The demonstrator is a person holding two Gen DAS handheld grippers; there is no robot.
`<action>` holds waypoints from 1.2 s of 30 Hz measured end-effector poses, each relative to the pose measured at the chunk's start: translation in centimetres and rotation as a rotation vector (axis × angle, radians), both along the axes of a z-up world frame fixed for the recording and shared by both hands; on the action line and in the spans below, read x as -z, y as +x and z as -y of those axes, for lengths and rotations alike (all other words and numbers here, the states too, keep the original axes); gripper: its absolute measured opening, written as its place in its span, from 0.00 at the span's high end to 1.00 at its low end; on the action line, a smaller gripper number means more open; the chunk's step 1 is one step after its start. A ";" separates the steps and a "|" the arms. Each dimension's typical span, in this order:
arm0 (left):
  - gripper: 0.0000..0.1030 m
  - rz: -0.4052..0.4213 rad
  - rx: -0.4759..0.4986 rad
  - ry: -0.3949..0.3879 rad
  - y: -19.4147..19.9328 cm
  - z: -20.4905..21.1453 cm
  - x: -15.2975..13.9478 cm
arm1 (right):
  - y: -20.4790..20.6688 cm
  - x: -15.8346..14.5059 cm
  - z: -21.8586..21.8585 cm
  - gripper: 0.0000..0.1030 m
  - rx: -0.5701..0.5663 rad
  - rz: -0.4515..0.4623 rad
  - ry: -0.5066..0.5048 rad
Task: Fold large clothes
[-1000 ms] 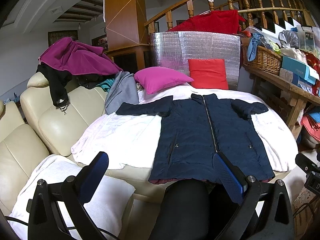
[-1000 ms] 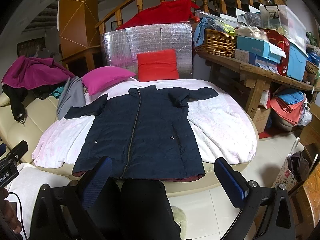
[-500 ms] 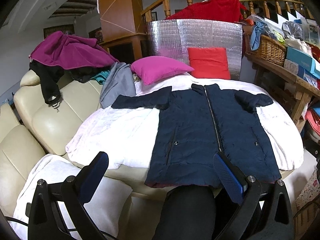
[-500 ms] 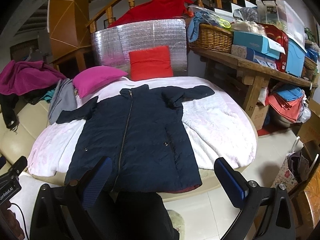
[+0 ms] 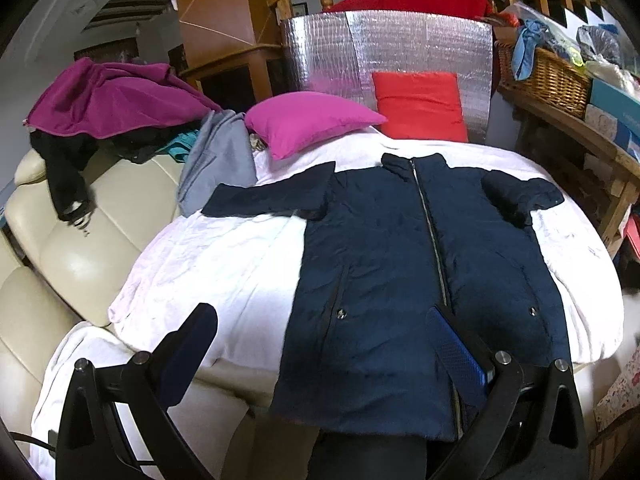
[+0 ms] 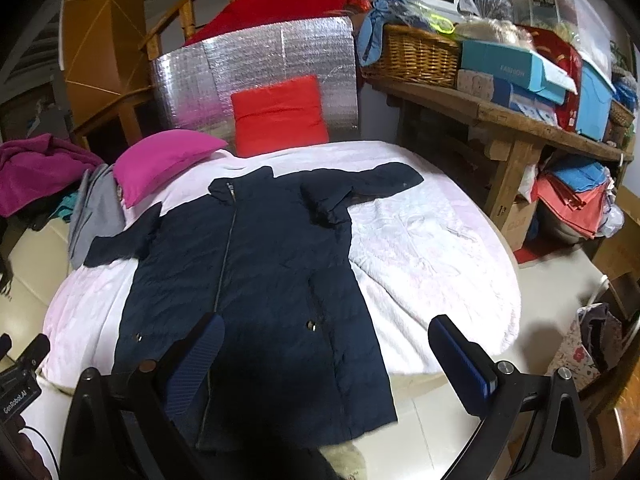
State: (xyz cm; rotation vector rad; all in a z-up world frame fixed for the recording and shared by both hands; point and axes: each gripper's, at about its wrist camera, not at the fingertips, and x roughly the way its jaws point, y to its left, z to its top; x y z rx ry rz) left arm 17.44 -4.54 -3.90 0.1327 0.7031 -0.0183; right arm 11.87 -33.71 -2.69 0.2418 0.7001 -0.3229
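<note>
A dark navy zip jacket (image 5: 404, 264) lies flat, front up, on a white-covered round surface (image 5: 224, 264). Its left sleeve stretches out sideways and its right sleeve is bent and bunched. It also shows in the right wrist view (image 6: 256, 280). My left gripper (image 5: 324, 344) is open and empty, held over the jacket's hem and the white cover to its left. My right gripper (image 6: 326, 348) is open and empty, above the jacket's lower right part and the white cover (image 6: 432, 248).
A pink pillow (image 5: 308, 120) and a red cushion (image 5: 420, 106) sit at the far side before a silver foil panel (image 5: 384, 48). A cream sofa (image 5: 80, 240) with heaped clothes (image 5: 104, 100) stands left. A wooden bench (image 6: 512, 128) with a basket and boxes stands right.
Both grippers have moved forward and lower toward the jacket, which now looks larger in both views. The left has shifted left, the right to the right. The jacket has not moved.
</note>
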 end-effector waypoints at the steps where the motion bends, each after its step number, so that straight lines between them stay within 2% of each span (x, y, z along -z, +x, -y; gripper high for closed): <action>1: 0.00 -0.011 0.003 -0.002 0.9 0.4 0.3 | 1.2 0.3 0.8 0.00 -0.002 -0.003 0.017; 6: 0.00 -0.130 0.030 -0.004 7.3 2.4 4.5 | 7.4 2.3 6.6 0.00 -0.004 0.026 0.165; 12: 0.00 -0.300 0.015 0.060 14.5 4.3 11.8 | 16.3 7.0 17.4 0.00 0.065 0.069 0.432; 16: 0.00 -0.375 -0.015 0.083 17.8 4.4 14.7 | 21.8 10.1 23.5 0.01 0.115 0.109 0.584; 20: 0.00 -0.398 -0.022 0.112 20.6 4.8 16.5 | 27.6 14.0 28.8 0.16 0.198 0.132 0.721; 21: 0.00 -0.392 -0.016 0.103 21.0 5.0 16.6 | 28.7 14.9 29.7 0.18 0.219 0.133 0.751; 23: 0.00 -0.373 -0.009 0.095 21.7 5.1 16.7 | 30.5 16.9 31.1 0.29 0.250 0.145 0.825; 27: 0.00 -0.375 -0.002 0.052 23.2 4.9 17.2 | 34.2 21.0 32.8 0.38 0.328 0.119 0.925; 28: 0.00 -0.374 -0.001 0.032 23.2 4.7 17.3 | 34.5 21.6 32.7 0.47 0.339 0.115 0.935; 29: 0.00 -0.370 0.000 0.018 23.1 4.5 17.4 | 34.9 22.1 32.7 0.61 0.355 0.127 0.946; 32: 0.00 -0.354 0.004 -0.035 22.7 3.8 17.7 | 35.6 21.9 32.8 0.79 0.349 0.189 0.941; 35: 0.00 -0.366 0.003 -0.054 23.1 3.5 18.0 | 35.3 19.5 31.4 0.85 0.309 0.257 0.861; 36: 0.00 -0.372 0.001 -0.061 23.2 3.4 18.3 | 35.2 17.7 30.5 0.85 0.264 0.295 0.832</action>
